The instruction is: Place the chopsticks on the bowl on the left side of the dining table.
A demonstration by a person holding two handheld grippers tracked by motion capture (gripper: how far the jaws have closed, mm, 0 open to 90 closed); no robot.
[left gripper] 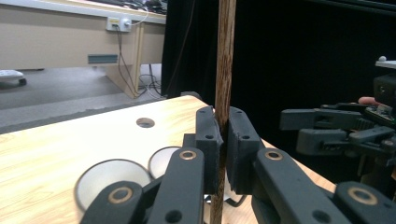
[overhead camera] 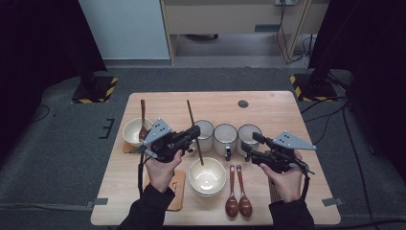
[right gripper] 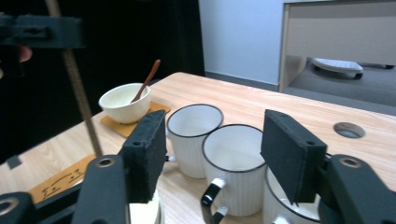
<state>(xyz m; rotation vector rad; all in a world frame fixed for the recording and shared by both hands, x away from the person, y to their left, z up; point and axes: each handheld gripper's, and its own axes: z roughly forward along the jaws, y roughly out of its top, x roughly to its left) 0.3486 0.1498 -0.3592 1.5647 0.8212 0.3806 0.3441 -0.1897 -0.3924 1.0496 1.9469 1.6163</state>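
My left gripper (overhead camera: 194, 132) is shut on a long dark wooden stick (overhead camera: 192, 120), which stands nearly upright in the left gripper view (left gripper: 225, 56). The stick's lower end reaches into a cream bowl (overhead camera: 207, 177) near the table's front. My right gripper (overhead camera: 250, 143) is open, its pads (right gripper: 148, 144) wide apart and bare. It hovers by the rightmost of three white mugs (overhead camera: 249, 134), and the mugs (right gripper: 236, 156) show beyond the gap. The left gripper (right gripper: 37, 30) and the stick (right gripper: 80, 105) appear at the upper left of the right gripper view.
A small cream bowl (overhead camera: 135, 130) holding a wooden spoon sits on a coaster at the left. Two wooden spoons (overhead camera: 238, 191) lie right of the front bowl. A wooden coaster (overhead camera: 176, 190) lies under my left wrist. The tabletop has a round hole (overhead camera: 243, 103) at the back.
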